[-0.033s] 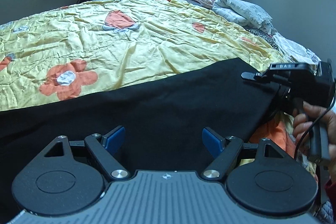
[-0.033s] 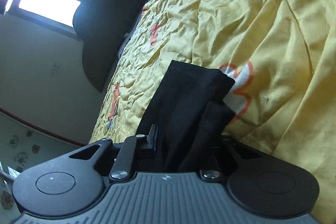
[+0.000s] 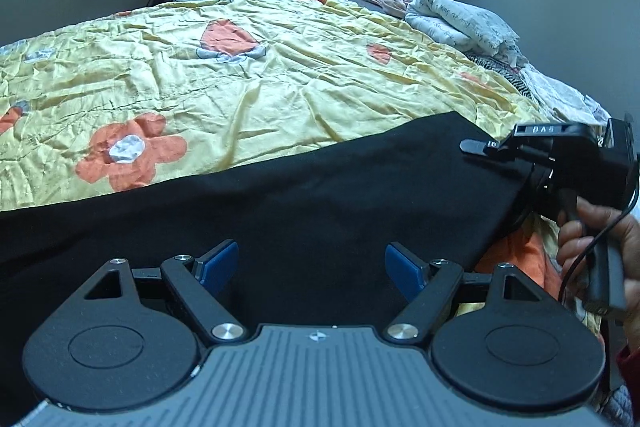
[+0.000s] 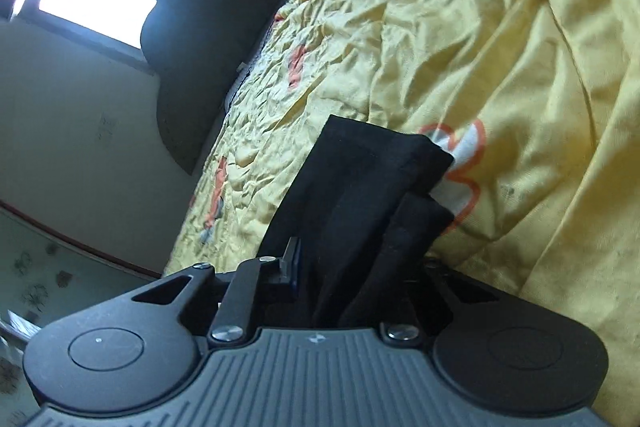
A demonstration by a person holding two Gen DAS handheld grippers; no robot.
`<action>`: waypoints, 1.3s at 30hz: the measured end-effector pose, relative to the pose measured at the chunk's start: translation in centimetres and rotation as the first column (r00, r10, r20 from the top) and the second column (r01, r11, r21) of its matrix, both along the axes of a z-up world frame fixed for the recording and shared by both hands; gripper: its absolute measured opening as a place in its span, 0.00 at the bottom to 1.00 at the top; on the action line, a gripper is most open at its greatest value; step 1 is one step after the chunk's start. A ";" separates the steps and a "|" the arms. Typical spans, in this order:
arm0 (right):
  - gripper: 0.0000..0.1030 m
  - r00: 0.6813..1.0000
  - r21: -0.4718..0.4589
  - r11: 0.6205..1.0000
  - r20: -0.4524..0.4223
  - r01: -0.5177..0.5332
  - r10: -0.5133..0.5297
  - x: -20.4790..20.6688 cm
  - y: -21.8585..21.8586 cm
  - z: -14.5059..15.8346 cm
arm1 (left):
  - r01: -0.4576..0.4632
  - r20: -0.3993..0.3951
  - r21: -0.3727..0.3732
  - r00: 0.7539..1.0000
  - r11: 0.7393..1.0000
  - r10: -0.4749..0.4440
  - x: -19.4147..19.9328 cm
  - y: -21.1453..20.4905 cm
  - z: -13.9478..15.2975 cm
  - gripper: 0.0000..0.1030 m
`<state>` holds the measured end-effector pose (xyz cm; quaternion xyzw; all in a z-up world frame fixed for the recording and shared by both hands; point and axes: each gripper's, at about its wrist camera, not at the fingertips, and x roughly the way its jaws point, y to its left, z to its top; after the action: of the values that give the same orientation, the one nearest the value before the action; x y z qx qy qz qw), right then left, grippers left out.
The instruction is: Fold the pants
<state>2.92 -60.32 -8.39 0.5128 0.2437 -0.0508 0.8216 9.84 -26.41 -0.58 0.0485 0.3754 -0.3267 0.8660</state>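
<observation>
- The black cotton pants (image 3: 280,211) lie in a long dark band across the near edge of the yellow flower-printed bedspread (image 3: 280,75), running from 9 o'clock to about 3 o'clock in the left wrist view.
- What has just changed cannot be told; both views show only this one instant.
- The left gripper (image 3: 312,263) hovers low over the middle of the band, its blue-padded fingers (image 3: 218,263) spread wide with nothing between them.
- The right gripper (image 4: 352,267) is pressed together on one end of the pants; bunched black cloth stands up out of its jaws, the stitched hem (image 4: 384,147) toward 12 o'clock in its own view.
- In the left view that gripper sits at 3 o'clock, held by the person's right hand (image 3: 600,247).
- Judgement: one end is secured, the middle is ungrasped, so a fold looks about to start rather than finished.
</observation>
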 end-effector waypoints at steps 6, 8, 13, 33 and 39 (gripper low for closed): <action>0.09 0.998 -0.463 0.884 -0.037 -0.069 0.059 1.3 4.5 5.1 | -0.029 -0.096 -0.089 0.995 0.996 0.020 1.5 1.1 0.4 0.79; 0.09 0.993 -0.634 0.765 -0.058 -0.115 0.101 1.6 7.6 6.9 | -0.060 -0.173 -0.154 0.984 0.986 0.033 2.7 1.8 0.3 0.79; 0.09 0.973 -0.866 0.455 -0.130 -0.206 0.192 1.2 14.7 8.3 | -0.209 -0.441 -0.377 0.897 0.902 0.024 6.2 4.3 -1.0 0.79; 0.09 0.883 -0.962 -0.137 -0.273 -0.238 0.382 -4.2 29.0 6.1 | -0.343 -0.632 -0.519 0.771 0.783 -0.081 9.1 1.8 -3.4 0.64; 0.09 0.869 -0.956 -0.128 -0.293 -0.264 0.400 -4.2 30.1 5.6 | -0.292 -0.516 -0.427 0.856 0.856 0.035 8.4 2.5 -3.0 0.20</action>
<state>-1.31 -30.19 -2.75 -0.3027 0.2141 0.0256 0.9284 18.20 -23.87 -3.57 -0.2904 0.4897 -0.3351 0.7507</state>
